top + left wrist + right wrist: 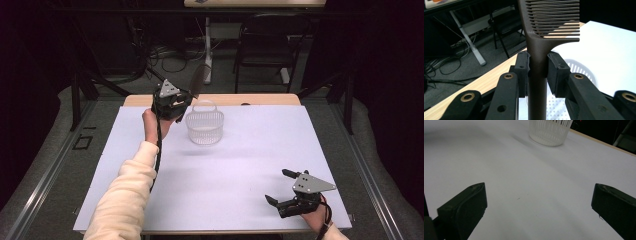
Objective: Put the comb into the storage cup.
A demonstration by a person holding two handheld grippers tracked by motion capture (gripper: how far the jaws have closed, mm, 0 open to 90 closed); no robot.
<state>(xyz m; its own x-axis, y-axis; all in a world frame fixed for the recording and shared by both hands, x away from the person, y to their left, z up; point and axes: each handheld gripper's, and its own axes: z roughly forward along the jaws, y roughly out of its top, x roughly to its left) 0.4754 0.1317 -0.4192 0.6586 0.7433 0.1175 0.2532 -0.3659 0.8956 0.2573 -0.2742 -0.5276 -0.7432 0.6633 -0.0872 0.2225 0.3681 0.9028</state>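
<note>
Brown comb [537,57], top cropped

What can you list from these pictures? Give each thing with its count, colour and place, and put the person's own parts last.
comb: one, dark brown, clamped by its handle in the left gripper, teeth end up, above the basket's left side
basket: one, white, slotted wall with a handle, on the far middle of the sheet
sheet: one, white, covering most of the table
table: one, light wood, edge showing beyond the sheet
chair: one, black, on the floor behind the table
left gripper: one, black, raised, shut on the comb
right gripper: one, black, near right of the sheet, open
sleeve: one, cream, left forearm
</note>
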